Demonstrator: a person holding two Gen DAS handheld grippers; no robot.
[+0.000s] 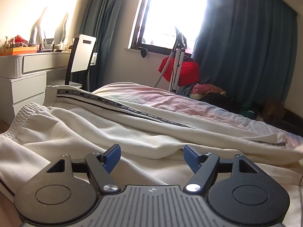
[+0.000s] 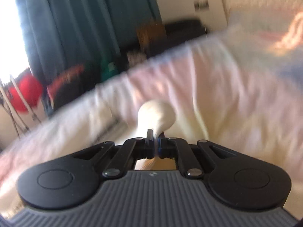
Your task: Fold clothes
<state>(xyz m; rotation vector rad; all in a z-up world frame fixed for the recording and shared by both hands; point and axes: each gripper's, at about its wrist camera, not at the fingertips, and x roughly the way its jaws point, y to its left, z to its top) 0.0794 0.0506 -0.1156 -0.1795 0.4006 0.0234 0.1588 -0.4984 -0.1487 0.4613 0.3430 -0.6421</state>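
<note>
Cream-white track pants (image 1: 98,124) with a black lettered side stripe lie spread on the bed, elastic waistband at the left. My left gripper (image 1: 152,156) is open and empty, its blue pads (image 1: 113,156) just above the cream fabric near the front. In the blurred right wrist view, my right gripper (image 2: 155,145) is shut on a bunched fold of the cream pants (image 2: 156,116), which bulges out beyond the fingertips, lifted over the bed.
The bed's pale pink sheet (image 1: 170,102) runs to the right. A white dresser (image 1: 24,75) and chair (image 1: 81,56) stand at the left. A steamer stand with a red garment (image 1: 180,70) and a clothes pile stand by the window and teal curtains (image 1: 246,47).
</note>
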